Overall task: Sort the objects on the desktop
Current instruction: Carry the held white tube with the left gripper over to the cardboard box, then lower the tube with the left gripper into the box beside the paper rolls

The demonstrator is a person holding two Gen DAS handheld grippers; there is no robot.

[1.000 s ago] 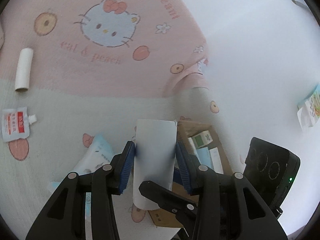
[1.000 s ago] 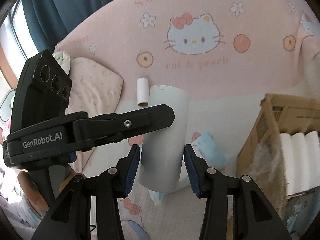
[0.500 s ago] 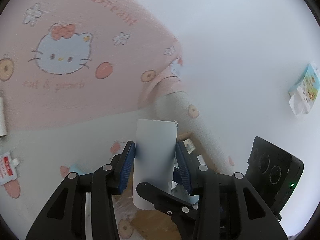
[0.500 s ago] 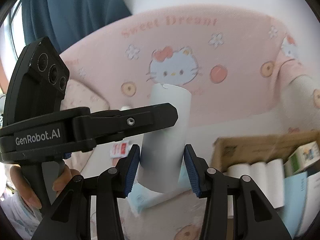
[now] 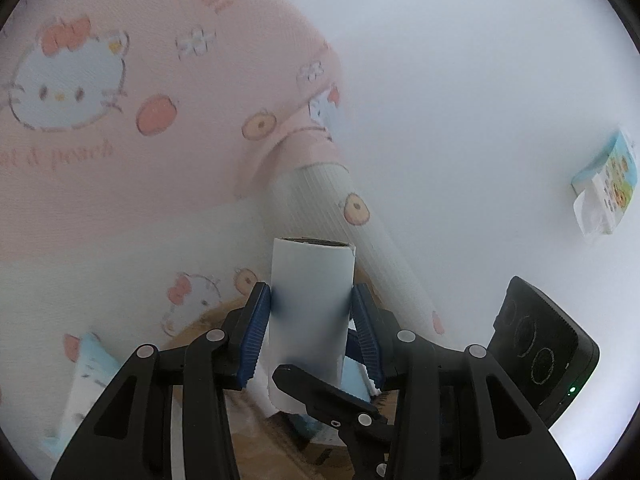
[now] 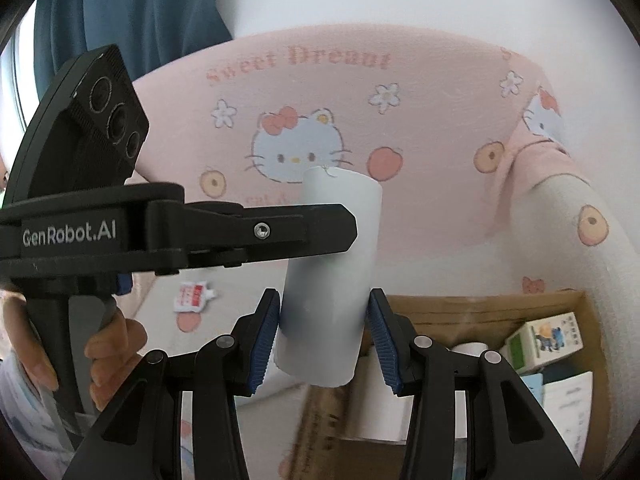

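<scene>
White cardboard tube (image 5: pixel 310 312) pinched by both claws at once.

Left claw (image 5: pixel 312 330) and right claw (image 6: pixel 324 336) each clamp its sides, holding it upright in the air above the open cardboard box (image 6: pixel 492 310) on the pink blanket (image 6: pixel 420 128).

White paper tube (image 5: pixel 310 304) upright; held above cardboard box (image 6: pixel 488 312).

Tube (image 6: pixel 332 280) above cardboard box (image 6: pixel 480 308), pouch (image 6: pixel 192 296) to its left.
</scene>
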